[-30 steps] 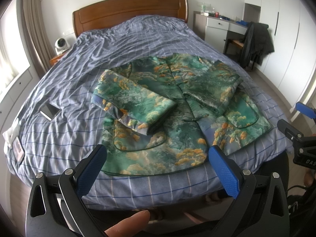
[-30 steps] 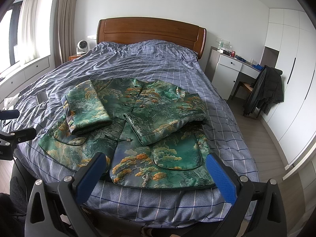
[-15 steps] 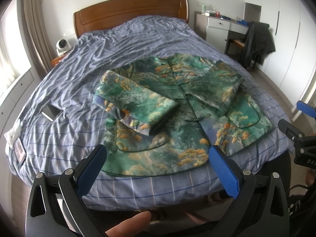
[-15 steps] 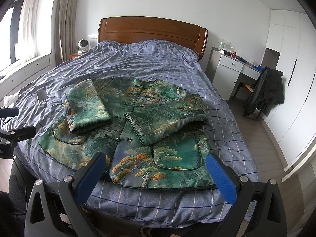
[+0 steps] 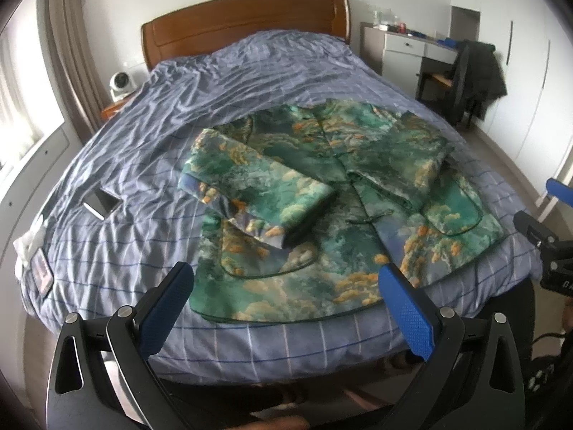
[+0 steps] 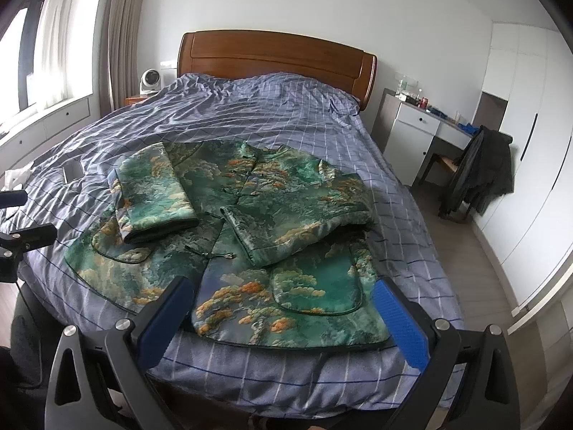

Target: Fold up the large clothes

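A green jacket (image 5: 340, 193) (image 6: 236, 236) with orange and white cloud patterns lies face up on the foot end of the bed (image 5: 143, 150) (image 6: 268, 107). Both sleeves are folded in across its front. My left gripper (image 5: 286, 286) hovers open above the jacket's hem near the bed's foot edge, with nothing between its blue pads. My right gripper (image 6: 283, 301) is open too, just short of the hem on the jacket's right half. The right gripper also shows at the right edge of the left wrist view.
A phone (image 5: 100, 202) and a small card (image 5: 39, 268) lie on the bed's left side. A white fan (image 6: 150, 80) stands on the nightstand. A desk (image 6: 422, 125) and a chair draped with a dark coat (image 6: 480, 175) stand to the right, wardrobes beyond.
Both grippers have drifted slightly forward and left along the foot of the bed. The jacket lies as before, and both grippers stay open.
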`<state>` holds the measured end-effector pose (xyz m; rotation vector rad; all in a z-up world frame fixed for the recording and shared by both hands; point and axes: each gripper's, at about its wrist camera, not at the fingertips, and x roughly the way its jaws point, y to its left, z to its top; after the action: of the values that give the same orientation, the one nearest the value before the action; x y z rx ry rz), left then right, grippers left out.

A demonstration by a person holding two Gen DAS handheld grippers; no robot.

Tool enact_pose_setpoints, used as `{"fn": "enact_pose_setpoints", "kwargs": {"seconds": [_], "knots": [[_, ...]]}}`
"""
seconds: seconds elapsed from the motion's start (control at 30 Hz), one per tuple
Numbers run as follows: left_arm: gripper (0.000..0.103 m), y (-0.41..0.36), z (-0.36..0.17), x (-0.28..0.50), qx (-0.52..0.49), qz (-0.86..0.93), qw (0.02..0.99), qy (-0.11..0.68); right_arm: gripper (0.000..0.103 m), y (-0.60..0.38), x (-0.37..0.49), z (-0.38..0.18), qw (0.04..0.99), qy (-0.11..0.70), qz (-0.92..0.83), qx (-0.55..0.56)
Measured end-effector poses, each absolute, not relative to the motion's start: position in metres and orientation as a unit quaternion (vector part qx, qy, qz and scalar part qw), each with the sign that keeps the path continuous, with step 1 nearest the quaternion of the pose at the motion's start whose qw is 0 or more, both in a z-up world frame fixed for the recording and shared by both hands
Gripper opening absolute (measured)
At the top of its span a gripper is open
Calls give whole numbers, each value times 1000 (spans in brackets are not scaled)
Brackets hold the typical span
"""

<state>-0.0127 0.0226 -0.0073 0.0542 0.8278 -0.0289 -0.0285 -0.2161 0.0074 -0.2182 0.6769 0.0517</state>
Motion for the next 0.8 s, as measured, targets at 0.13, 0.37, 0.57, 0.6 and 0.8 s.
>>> {"fn": "enact_pose_setpoints", "kwargs": {"seconds": [0.13,0.37,0.57,0.6,0.8], "knots": [[102,24,-9,-13,26,-7,913,406,103,-220,-22,5,935,332,32,-123],[102,25,-11,-15,31,-2,913,408,103,-239,6,2,928,349,24,-132],[102,22,-11,-16,32,-1,913,408,103,-250,18,10,932,335,16,-135],[102,22,-12,-16,33,0,913,407,103,-251,17,12,935,325,17,-140],[102,25,-15,-19,27,1,914,406,103,-246,32,6,943,253,74,-204]]}}
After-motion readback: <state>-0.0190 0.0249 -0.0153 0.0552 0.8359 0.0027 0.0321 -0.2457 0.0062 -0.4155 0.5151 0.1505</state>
